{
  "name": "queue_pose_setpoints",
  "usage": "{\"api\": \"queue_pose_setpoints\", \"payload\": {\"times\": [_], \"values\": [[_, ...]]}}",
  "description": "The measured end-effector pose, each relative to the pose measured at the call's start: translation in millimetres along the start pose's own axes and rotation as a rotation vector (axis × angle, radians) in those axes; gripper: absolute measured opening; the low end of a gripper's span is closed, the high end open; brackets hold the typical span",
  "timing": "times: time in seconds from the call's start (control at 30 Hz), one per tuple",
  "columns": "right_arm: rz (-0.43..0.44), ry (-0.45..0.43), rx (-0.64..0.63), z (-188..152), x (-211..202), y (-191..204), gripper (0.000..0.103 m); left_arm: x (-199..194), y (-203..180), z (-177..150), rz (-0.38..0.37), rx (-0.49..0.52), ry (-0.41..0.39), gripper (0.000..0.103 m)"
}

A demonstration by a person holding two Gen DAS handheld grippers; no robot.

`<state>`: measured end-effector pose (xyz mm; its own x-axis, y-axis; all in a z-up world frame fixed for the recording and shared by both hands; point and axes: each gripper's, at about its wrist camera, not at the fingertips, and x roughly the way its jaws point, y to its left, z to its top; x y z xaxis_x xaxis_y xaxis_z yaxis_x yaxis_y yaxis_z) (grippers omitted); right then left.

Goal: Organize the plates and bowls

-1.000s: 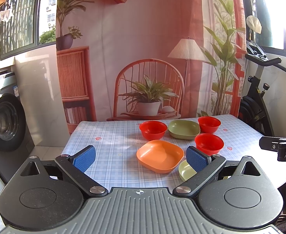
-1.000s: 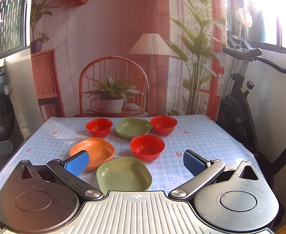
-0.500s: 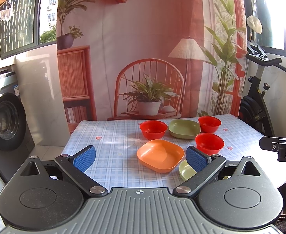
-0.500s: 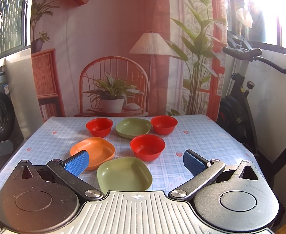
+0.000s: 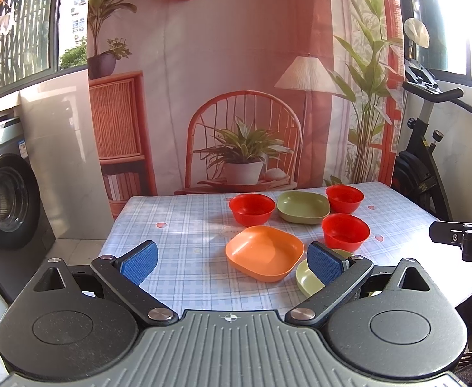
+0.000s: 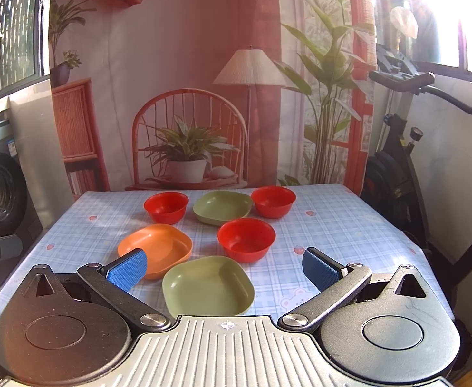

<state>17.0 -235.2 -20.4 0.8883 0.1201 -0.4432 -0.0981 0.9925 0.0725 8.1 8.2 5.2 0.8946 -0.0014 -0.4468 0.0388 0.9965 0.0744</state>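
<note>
On the checked tablecloth [image 6: 332,225] stand three red bowls: far left [image 6: 166,207], far right [image 6: 273,201] and middle [image 6: 246,239]. A green plate [image 6: 222,207] lies at the far side between the two far bowls. An orange plate [image 6: 156,245] and a near green plate [image 6: 207,286] lie in front. My right gripper [image 6: 224,271] is open and empty, just short of the near green plate. My left gripper [image 5: 232,262] is open and empty, short of the orange plate [image 5: 264,252]; its right finger hides part of the near green plate [image 5: 306,280].
A printed backdrop [image 5: 236,96] hangs behind the table. A washing machine [image 5: 4,200] stands to the left and an exercise bike [image 6: 403,148] to the right. The right gripper's tip [image 5: 461,235] shows at the right edge of the left wrist view.
</note>
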Motion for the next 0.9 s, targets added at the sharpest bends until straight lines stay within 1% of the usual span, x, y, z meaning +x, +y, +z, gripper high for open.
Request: {"api": "queue_pose_setpoints", "payload": {"times": [0.07, 0.13, 0.2, 0.3, 0.4, 0.47, 0.6, 0.67, 0.73, 0.8, 0.9], "values": [[0.025, -0.025, -0.023, 4.7, -0.5, -5.3, 0.103, 3.6, 4.6, 7.3, 0.012, 0.009, -0.002, 0.100], [0.029, -0.056, -0.052, 14.5, 2.6, -3.7, 0.103, 9.4, 9.3, 14.8, 0.044, 0.020, -0.019, 0.100], [0.043, -0.087, -0.054, 24.5, 5.2, -3.4, 0.103, 18.8, 12.3, 22.6, 0.082, 0.031, -0.024, 0.100], [0.079, -0.104, -0.021, 44.6, 19.3, -8.6, 0.103, 35.8, 19.5, 34.9, 0.104, 0.018, -0.020, 0.100], [0.118, -0.101, 0.059, 59.0, 36.9, -17.2, 0.103, 52.7, 25.8, 46.8, 0.094, 0.010, -0.021, 0.100], [0.142, -0.083, 0.098, 67.6, 53.9, -22.0, 0.103, 64.7, 28.8, 53.9, 0.085, 0.007, -0.027, 0.100], [0.110, -0.078, 0.102, 72.3, 85.4, -24.6, 0.103, 91.9, 31.4, 62.2, 0.075, -0.001, -0.005, 0.099], [0.106, -0.098, 0.066, 70.6, 98.0, -23.6, 0.103, 108.3, 30.4, 61.8, 0.049, -0.001, 0.017, 0.098], [0.071, -0.127, 0.003, 66.9, 110.0, -18.4, 0.103, 121.3, 29.6, 59.4, 0.023, -0.014, 0.039, 0.093], [0.050, -0.115, -0.046, 64.1, 121.7, -15.6, 0.103, 134.7, 27.7, 54.0, 0.009, -0.035, 0.060, 0.092], [0.028, -0.068, -0.095, 61.7, 144.1, -13.9, 0.103, 156.2, 17.7, 41.1, 0.001, -0.045, 0.086, 0.091]]}}
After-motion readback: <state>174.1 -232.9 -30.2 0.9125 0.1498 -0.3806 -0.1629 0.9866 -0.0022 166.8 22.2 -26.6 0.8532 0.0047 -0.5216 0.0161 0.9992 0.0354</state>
